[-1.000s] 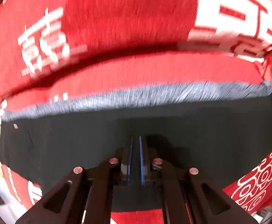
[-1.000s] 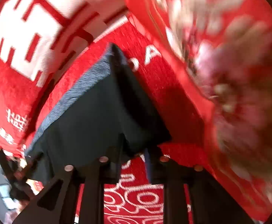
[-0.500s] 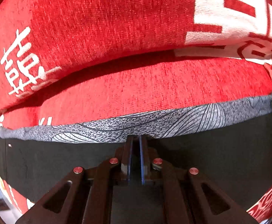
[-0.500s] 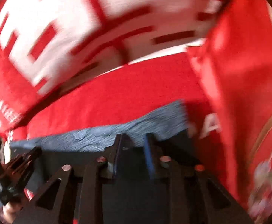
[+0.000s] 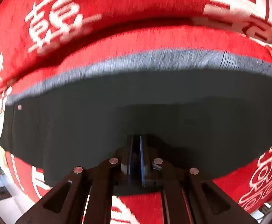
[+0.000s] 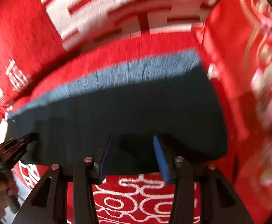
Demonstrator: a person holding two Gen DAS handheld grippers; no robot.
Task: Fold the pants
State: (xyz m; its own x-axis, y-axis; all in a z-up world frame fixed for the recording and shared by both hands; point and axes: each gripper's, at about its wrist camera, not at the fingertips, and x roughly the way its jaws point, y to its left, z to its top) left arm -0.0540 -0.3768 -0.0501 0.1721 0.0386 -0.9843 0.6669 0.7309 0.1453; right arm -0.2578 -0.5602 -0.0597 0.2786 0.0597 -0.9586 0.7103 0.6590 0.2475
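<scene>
Left wrist view: the dark pants point(image 5: 136, 104) lie flat on a red printed cover point(image 5: 145, 37), filling the frame from 9 to 3 o'clock, the grey patterned waistband point(image 5: 154, 61) along their 12 o'clock edge. The left tool point(image 5: 135, 143), at 6 o'clock, has its blue pads nearly together, pinching the near fold of the pants. Right wrist view: the right tool point(image 6: 133, 141) stands at medium spread, fingers apart over the near hem, gripping nothing; the pants point(image 6: 126, 112) extend toward 12 o'clock. The left tool point(image 6: 28, 137) meets the pants at 9 o'clock.
</scene>
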